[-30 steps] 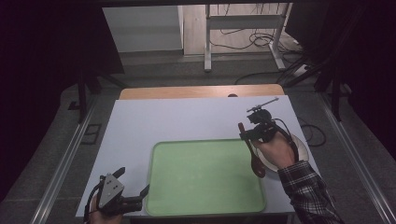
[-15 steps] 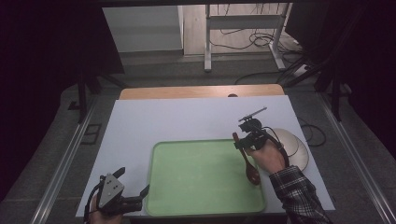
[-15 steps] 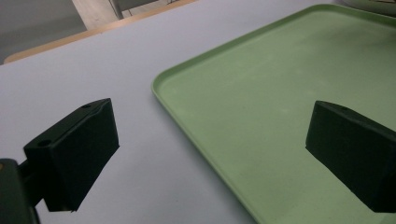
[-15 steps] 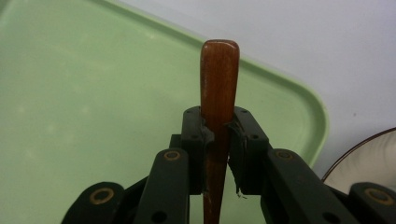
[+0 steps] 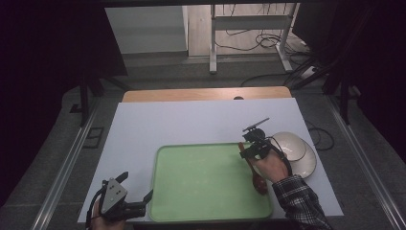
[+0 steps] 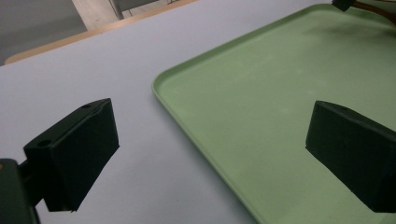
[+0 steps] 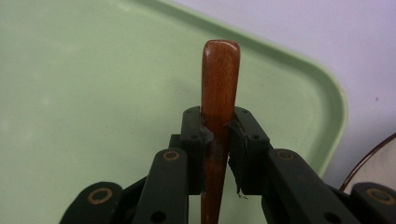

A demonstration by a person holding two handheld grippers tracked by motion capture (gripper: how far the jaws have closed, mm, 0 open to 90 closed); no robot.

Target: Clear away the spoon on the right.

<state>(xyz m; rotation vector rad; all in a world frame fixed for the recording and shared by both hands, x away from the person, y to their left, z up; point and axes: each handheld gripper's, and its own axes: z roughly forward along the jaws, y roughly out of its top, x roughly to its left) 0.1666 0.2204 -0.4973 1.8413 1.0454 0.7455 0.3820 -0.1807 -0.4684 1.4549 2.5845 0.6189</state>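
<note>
Right gripper view: right gripper (image 7: pixel 215 135) fingers clamp the wooden spoon (image 7: pixel 219 84) by its handle, low over the green tray (image 7: pixel 93 93). Risk: narrow grip may let the spoon pivot, striking the tray rim or the bowl (image 5: pixel 287 146). Left gripper (image 6: pixel 224 154) fingers open, empty.

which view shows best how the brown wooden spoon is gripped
The right gripper view: the brown wooden spoon fills the middle, its handle clamped between the right gripper pads above the green plastic tray. The high view shows the whole spoon, small, over the tray's right edge. The left gripper view catches a brown sliver at its top right corner.
</note>
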